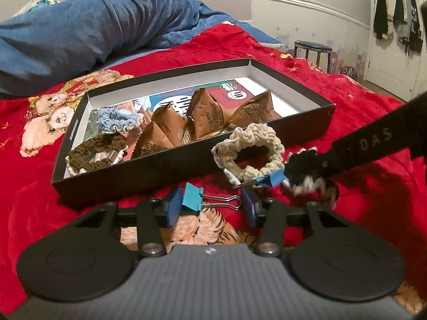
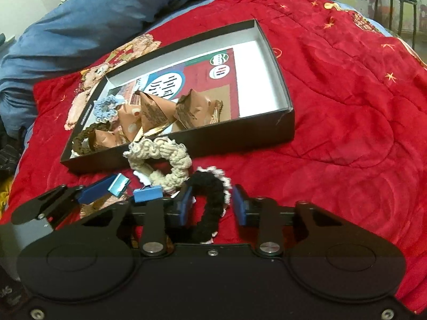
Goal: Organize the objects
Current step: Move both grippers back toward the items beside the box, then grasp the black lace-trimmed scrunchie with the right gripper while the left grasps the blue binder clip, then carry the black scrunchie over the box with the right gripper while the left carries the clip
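Red bed cover (image 2: 347, 106) w/ black box (image 1: 186, 170) on it, snack packs (image 1: 205, 114) inside. Cream scrunchie (image 2: 170, 165) leans on box front wall. My right tongs (image 2: 212, 206) apart, around black scrunchie (image 2: 210, 202). My left tongs (image 1: 210, 209) apart, teal binder clip (image 1: 193, 198) between.

Red quilted bedspread (image 2: 333, 106) with bear print; black cardboard box (image 2: 240, 136), white inside; cream crocheted scrunchie (image 2: 170, 165); black white-edged crocheted scrunchie (image 2: 210, 200).
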### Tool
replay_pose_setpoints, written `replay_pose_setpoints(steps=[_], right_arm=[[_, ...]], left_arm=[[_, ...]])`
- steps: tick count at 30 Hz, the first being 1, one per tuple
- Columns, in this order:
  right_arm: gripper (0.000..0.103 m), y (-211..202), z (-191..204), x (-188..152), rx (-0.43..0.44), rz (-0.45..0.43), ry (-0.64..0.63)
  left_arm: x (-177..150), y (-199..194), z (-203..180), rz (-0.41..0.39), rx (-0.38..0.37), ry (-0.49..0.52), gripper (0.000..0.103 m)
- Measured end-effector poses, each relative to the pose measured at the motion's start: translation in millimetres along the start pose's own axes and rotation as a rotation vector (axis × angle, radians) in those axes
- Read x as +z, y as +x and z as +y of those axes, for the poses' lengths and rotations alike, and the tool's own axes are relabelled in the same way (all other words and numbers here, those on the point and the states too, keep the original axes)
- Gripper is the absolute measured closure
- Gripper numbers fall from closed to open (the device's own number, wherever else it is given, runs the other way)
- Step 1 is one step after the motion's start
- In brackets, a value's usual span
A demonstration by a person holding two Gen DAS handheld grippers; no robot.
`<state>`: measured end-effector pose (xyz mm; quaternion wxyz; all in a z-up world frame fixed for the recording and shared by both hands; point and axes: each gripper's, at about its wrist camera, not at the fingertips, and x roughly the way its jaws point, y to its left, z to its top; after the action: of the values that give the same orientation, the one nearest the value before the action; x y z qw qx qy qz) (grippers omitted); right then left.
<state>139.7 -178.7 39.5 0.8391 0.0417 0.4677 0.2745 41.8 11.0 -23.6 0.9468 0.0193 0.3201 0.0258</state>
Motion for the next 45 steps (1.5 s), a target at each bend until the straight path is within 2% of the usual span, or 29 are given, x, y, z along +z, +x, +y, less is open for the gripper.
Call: replay_pose_setpoints(steps=[3, 8, 15, 21, 28, 33, 37, 39, 45], right_arm=[[0.089, 4, -2, 0, 0.010, 0.013, 0.003], [0.092, 3, -6, 4, 0.025, 0.003, 0.026], [0.092, -16, -12, 15, 0.042, -0.072, 0.074], [0.092, -26, -18, 21, 0.094, -0.099, 0.128], [0.092, -31, 1, 23, 0.167, -0.119, 0.051], [0.092, -29, 9, 29, 0.176, -0.131, 0.052], [0.092, -27, 11, 40, 0.153, -0.164, 0.060], [0.092, -26, 6, 48, 0.143, -0.186, 0.102], [0.092, -26, -22, 73, 0.160, -0.273, 0.293]], left_arm=[[-1, -2, -2, -0.002, 0.013, 0.006, 0.051], [-1, -5, -3, -0.002, 0.032, 0.019, 0.051], [-3, -18, -5, -0.019, 0.049, 0.028, 0.051], [2, -29, 0, -0.083, 0.058, 0.007, 0.051], [11, -37, 11, -0.158, 0.074, -0.024, 0.051], [17, -48, 12, -0.272, 0.115, 0.050, 0.051], [23, -52, 11, -0.326, 0.153, 0.077, 0.051], [30, -51, 11, -0.328, 0.172, 0.072, 0.051], [52, -38, 27, -0.286, 0.142, -0.019, 0.051]])
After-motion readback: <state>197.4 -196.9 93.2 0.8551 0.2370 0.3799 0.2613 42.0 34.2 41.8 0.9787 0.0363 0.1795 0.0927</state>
